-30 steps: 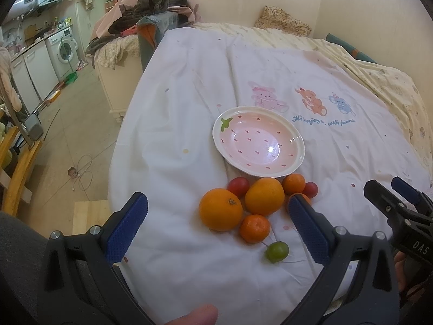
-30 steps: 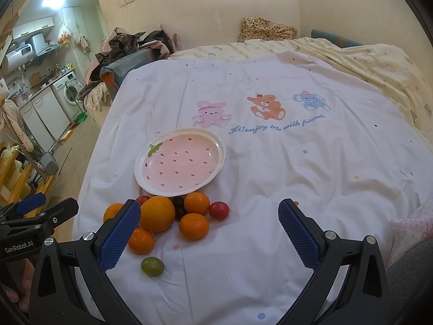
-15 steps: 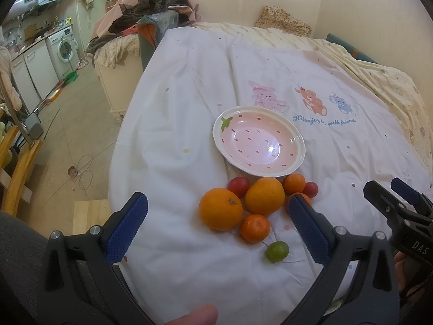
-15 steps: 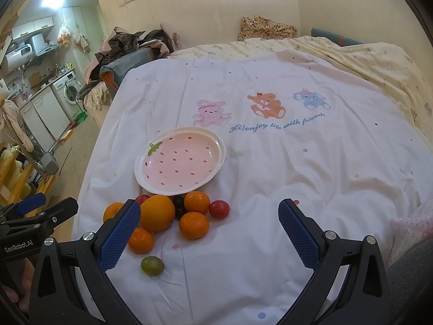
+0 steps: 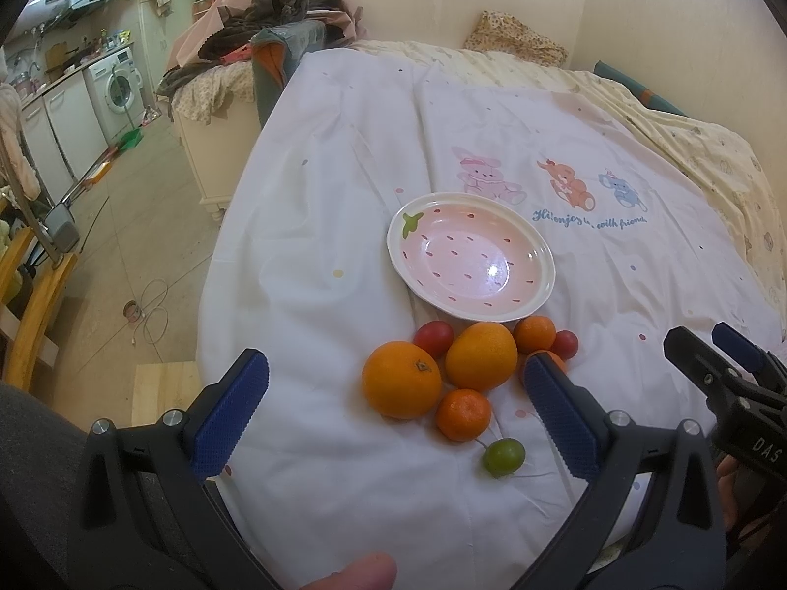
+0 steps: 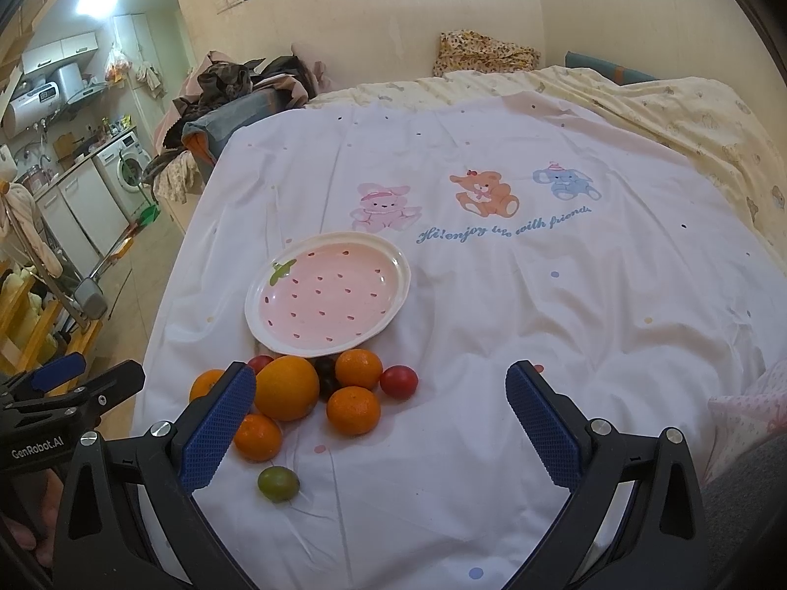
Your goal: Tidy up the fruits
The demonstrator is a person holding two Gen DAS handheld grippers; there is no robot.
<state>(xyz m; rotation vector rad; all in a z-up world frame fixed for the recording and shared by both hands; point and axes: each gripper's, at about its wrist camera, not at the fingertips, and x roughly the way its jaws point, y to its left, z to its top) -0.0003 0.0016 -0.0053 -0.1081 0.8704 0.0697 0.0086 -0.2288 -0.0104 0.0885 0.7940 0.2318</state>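
A pink strawberry-pattern plate (image 5: 536, 250) (image 6: 401, 265) lies bare on the white bed sheet. Just in front of it sits a cluster of fruit: two large oranges (image 5: 402, 379) (image 6: 287, 387), several small tangerines (image 5: 463, 414) (image 6: 353, 410), red cherry tomatoes (image 5: 434, 338) (image 6: 399, 381) and one green fruit (image 5: 502, 456) (image 6: 278, 483). My left gripper (image 5: 393, 415) is open, hovering near the fruit with nothing between its fingers. My right gripper (image 6: 379, 423) is open too, held above the sheet to the right of the cluster. Each gripper shows at the edge of the other's view.
The bed's left edge drops to a tiled floor (image 5: 123, 255) with a cable on it. Piled clothes (image 5: 275, 10) lie at the bed's far left corner, and a yellow quilt (image 6: 664, 103) covers the far right. A thumb tip (image 5: 359, 573) shows at the bottom.
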